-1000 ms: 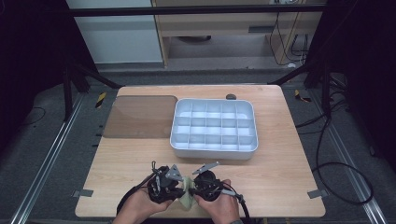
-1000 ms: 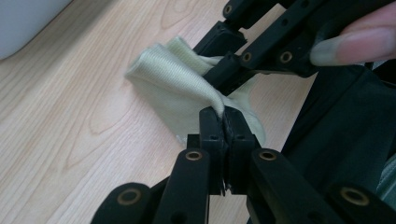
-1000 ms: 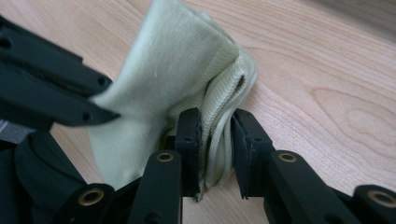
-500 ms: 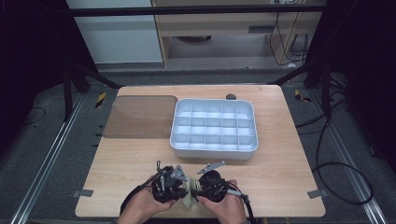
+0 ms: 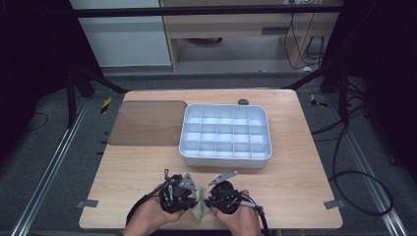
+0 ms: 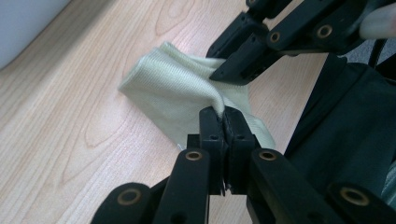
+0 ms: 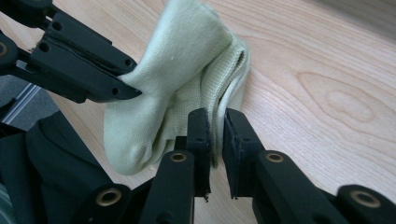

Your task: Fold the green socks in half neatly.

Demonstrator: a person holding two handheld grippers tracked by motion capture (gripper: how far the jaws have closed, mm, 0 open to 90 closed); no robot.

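Pale yellow-green sock point(image 5: 200, 206) sits at the near edge of the bench point(image 5: 305, 187), pinched between both grippers, just above the wood. Left gripper point(image 5: 176, 192) is clamped tight on the sock; in the left gripper view its jaws are pressed together with the knit fabric point(image 6: 177, 93) squeezed between the tips. Right gripper point(image 5: 222, 191) sits just right of it, the sock between them. Its jaws have just been closing; in the right gripper view they stand narrow with a folded edge of the sock point(image 7: 187, 70) between them, the pads on the fabric. Left gripper's jaws point(image 7: 88, 60) come in from the upper left of that view and bite the sock's other side. Sock is bunched and folded, its free part hanging toward the bench.

Far of the hands, centre-right of the bench: white compartment tray point(image 5: 225, 158), the cells look bare. Left of the tray, touching or just beside it: flat brown mat point(image 5: 142, 123). Small dark round thing point(image 5: 243, 102) just beyond the tray's far rim.
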